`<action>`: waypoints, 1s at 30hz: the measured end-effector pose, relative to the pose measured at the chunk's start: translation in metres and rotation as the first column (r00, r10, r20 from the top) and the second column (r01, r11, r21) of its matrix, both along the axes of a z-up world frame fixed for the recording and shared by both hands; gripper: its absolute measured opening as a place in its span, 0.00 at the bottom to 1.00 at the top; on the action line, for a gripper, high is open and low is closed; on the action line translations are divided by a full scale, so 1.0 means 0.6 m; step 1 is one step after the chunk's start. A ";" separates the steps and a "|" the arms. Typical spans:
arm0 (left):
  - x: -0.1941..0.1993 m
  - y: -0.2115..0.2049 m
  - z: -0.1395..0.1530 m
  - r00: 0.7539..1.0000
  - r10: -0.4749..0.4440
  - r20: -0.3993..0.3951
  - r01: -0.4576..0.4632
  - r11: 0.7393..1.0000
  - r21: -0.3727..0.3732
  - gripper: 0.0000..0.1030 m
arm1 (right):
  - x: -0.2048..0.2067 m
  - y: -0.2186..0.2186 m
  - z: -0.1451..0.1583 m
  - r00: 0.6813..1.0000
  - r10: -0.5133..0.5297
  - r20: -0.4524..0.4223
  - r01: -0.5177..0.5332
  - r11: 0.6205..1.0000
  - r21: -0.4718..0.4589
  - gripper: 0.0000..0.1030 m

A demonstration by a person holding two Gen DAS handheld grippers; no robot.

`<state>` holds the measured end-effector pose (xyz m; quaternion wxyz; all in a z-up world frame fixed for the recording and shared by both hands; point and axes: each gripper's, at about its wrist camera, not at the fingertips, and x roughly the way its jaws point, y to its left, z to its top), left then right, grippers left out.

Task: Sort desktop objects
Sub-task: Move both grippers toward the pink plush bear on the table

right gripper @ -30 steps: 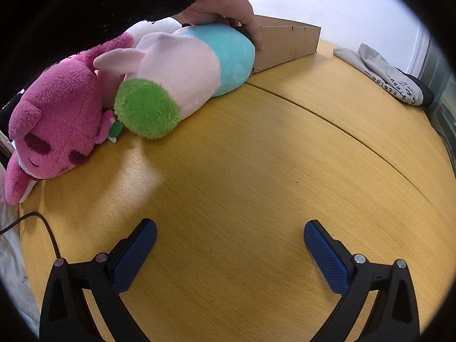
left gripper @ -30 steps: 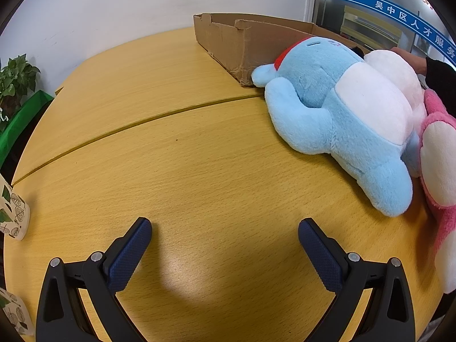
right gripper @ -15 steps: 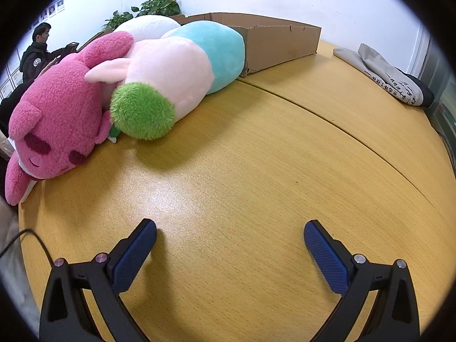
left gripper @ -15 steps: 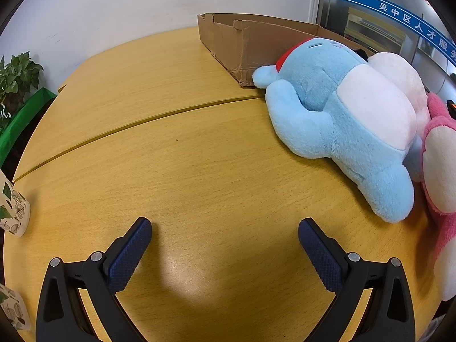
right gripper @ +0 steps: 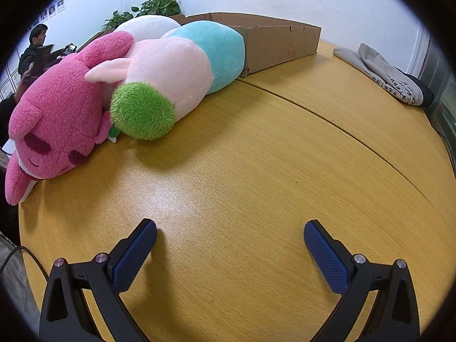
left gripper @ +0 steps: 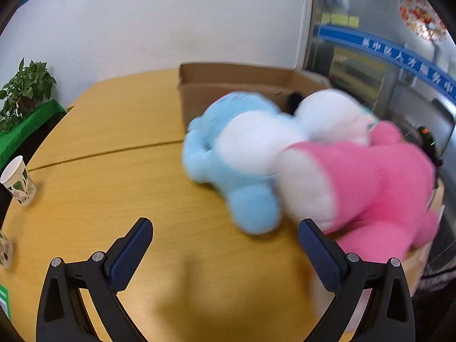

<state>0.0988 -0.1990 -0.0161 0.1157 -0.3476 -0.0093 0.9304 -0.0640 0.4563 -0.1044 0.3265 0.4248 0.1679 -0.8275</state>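
Note:
Several plush toys lie in a row on the wooden table in front of an open cardboard box (left gripper: 236, 82) (right gripper: 282, 42). In the left wrist view I see a blue plush (left gripper: 228, 154), a white plush (left gripper: 333, 116) and a pink plush (left gripper: 379, 182), all blurred. In the right wrist view the pink plush (right gripper: 59, 114) lies left, beside a pink, teal and green plush (right gripper: 176, 77). My left gripper (left gripper: 225, 245) is open and empty, close to the blue and pink plush. My right gripper (right gripper: 229, 245) is open and empty above bare table.
Paper cups (left gripper: 18, 181) stand at the table's left edge. A potted plant (left gripper: 24, 91) is beyond it. A folded grey garment (right gripper: 390, 77) lies at the far right. A person (right gripper: 34, 48) sits behind the plush toys. A cable (right gripper: 17, 256) hangs at the left edge.
My left gripper has lifted and swung right, so the pink plush now fills the right of its view. The right gripper has barely moved. The hand on the plush toys has gone.

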 end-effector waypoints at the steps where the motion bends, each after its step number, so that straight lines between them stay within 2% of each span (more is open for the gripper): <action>1: 0.013 0.011 0.008 1.000 -0.006 -0.012 0.006 1.000 0.019 1.00 | 0.000 0.000 0.000 1.000 0.000 0.000 0.000 1.000 0.000 1.00; 3: 0.041 0.040 0.023 0.999 -0.011 -0.041 0.014 0.999 0.051 1.00 | 0.000 0.000 0.000 1.000 0.000 0.000 0.000 1.000 0.000 1.00; 7: 0.062 0.086 0.032 0.997 0.011 -0.081 -0.006 0.998 0.056 1.00 | 0.001 0.000 0.000 1.000 0.000 0.000 0.000 1.000 0.000 1.00; 8: 0.034 0.118 0.035 0.996 0.023 -0.090 -0.019 0.999 0.049 1.00 | 0.001 0.000 0.000 1.000 0.000 0.000 0.000 1.000 0.000 1.00; 11: 0.016 0.143 0.045 0.993 0.049 -0.108 -0.045 0.998 0.037 1.00 | 0.000 -0.002 0.000 1.000 -0.014 0.000 0.014 1.000 0.000 1.00; 14: 0.009 0.132 0.048 0.991 0.088 -0.105 -0.079 0.993 0.087 1.00 | -0.002 -0.006 0.000 0.999 -0.047 -0.001 0.047 0.999 0.001 1.00; 16: -0.020 0.148 0.048 0.988 0.121 -0.091 -0.114 0.990 0.084 1.00 | -0.004 -0.009 0.000 0.998 -0.069 -0.001 0.069 0.998 0.001 1.00; 21: -0.018 0.140 0.035 0.978 0.199 -0.061 -0.195 0.979 0.063 1.00 | -0.007 -0.016 0.000 0.992 -0.124 -0.002 0.124 0.992 0.002 1.00; 24: -0.021 0.162 0.037 0.978 0.196 -0.066 -0.193 0.980 0.049 1.00 | -0.004 -0.021 0.001 0.992 -0.126 -0.002 0.126 0.992 -0.001 1.00; 28: -0.007 0.171 0.038 0.983 0.168 -0.076 -0.167 0.986 0.021 1.00 | 0.052 -0.027 0.028 0.973 -0.223 -0.053 0.220 0.974 -0.064 1.00; 30: -0.001 0.172 0.038 0.986 0.147 -0.078 -0.145 0.989 0.030 1.00 | 0.119 -0.041 0.069 0.958 -0.261 -0.122 0.244 0.960 -0.139 1.00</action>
